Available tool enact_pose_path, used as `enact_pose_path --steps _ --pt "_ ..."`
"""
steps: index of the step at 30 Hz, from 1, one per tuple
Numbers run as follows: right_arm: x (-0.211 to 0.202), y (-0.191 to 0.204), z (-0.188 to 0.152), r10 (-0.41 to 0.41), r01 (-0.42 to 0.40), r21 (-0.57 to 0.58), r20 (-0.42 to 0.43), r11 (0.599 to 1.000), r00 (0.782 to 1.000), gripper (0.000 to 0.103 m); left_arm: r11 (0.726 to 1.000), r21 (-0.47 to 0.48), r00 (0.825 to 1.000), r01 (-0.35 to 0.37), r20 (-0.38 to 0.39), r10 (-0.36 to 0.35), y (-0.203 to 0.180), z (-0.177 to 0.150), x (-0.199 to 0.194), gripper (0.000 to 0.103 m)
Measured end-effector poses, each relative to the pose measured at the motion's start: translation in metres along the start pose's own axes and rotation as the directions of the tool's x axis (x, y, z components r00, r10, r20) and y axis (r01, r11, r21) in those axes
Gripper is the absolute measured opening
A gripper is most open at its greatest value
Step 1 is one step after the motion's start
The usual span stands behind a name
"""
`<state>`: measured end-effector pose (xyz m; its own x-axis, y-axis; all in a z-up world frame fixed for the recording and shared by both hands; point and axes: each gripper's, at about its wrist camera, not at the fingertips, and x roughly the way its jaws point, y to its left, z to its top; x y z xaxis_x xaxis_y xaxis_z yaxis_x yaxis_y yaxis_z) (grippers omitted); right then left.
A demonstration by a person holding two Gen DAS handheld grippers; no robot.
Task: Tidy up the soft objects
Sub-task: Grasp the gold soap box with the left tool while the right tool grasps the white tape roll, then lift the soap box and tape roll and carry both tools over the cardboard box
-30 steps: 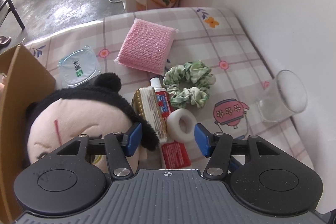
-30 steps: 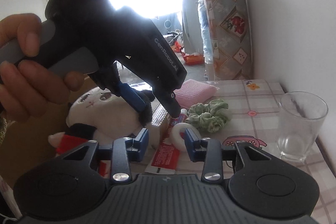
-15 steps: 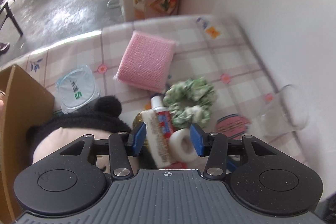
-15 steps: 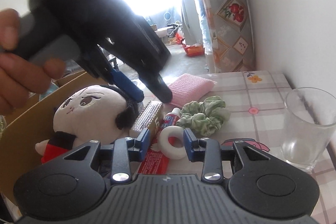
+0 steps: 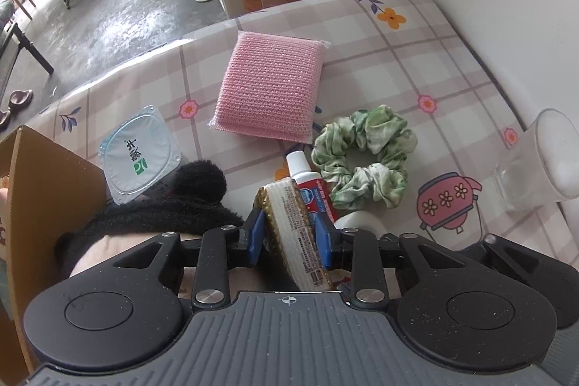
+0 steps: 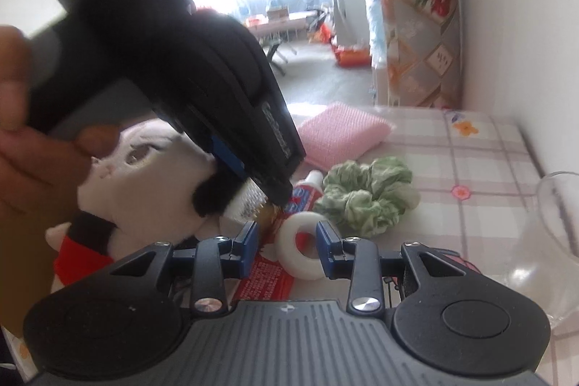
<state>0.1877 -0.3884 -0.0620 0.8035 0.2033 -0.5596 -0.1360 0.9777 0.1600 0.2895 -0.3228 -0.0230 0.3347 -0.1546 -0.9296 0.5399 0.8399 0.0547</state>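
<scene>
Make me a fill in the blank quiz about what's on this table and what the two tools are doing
1. The left tool is closing on the white and ____ packet.
2. The scrunchie is ____ in colour.
3. The white ring sits in front of the ____ tool.
4. The sponge lying beyond the scrunchie is ____.

Missing words: gold; green; right; pink

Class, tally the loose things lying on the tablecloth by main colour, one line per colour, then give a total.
Pink: 1, sponge
Green: 1, scrunchie
White: 3, tape roll, packet, sealed cup
Red: 1, toothpaste
Clear: 1, glass
Black-haired: 1, doll
Total: 8
</scene>
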Motion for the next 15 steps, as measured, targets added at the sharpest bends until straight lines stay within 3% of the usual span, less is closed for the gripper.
enact_pose_path --steps 1,4,15 --pt "0.004 -0.001 -0.001 0.0 0.0 0.0 -0.014 1.0 1.0 0.037 1.0 0.002 1.0 0.0 0.001 0.0 0.0 0.0 0.0 0.028" --pt "0.012 -0.007 -0.003 0.033 -0.032 0.036 -0.047 0.999 0.998 0.017 1.0 0.007 1.0 -0.002 0.01 0.002 -0.001 -0.002 -0.001 0.027" --pt "-0.04 -0.025 -0.026 0.071 -0.081 0.17 0.06 0.982 0.996 0.016 0.994 0.044 0.993 0.098 0.056 -0.1 -0.004 -0.024 -0.035 0.026"
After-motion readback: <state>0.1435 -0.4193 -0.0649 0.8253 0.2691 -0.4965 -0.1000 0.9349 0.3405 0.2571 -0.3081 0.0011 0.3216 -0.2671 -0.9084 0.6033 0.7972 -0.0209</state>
